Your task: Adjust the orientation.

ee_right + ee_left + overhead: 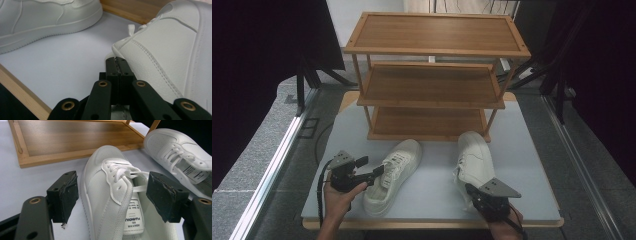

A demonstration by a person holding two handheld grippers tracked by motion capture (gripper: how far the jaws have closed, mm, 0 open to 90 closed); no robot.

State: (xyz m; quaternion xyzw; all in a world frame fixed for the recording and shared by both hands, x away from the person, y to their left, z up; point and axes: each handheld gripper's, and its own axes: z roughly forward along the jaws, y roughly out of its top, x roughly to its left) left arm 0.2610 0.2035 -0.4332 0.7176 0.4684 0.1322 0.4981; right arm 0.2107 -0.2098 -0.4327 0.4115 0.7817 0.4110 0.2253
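Grey floor [257, 165], dark surroundings.

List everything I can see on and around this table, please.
shoes: two, white, on the table in front of the rack, left shoe and right shoe
rack: one, brown wood, three shelves, at the table's far side
table: one, pale grey top with a wooden edge
left gripper: one, black, jaws open on either side of the left shoe, not pressing it
right gripper: one, black, jaws shut, beside the right shoe's heel; whether it pinches anything I cannot tell
hands: two, at the table's near edge, each holding a gripper
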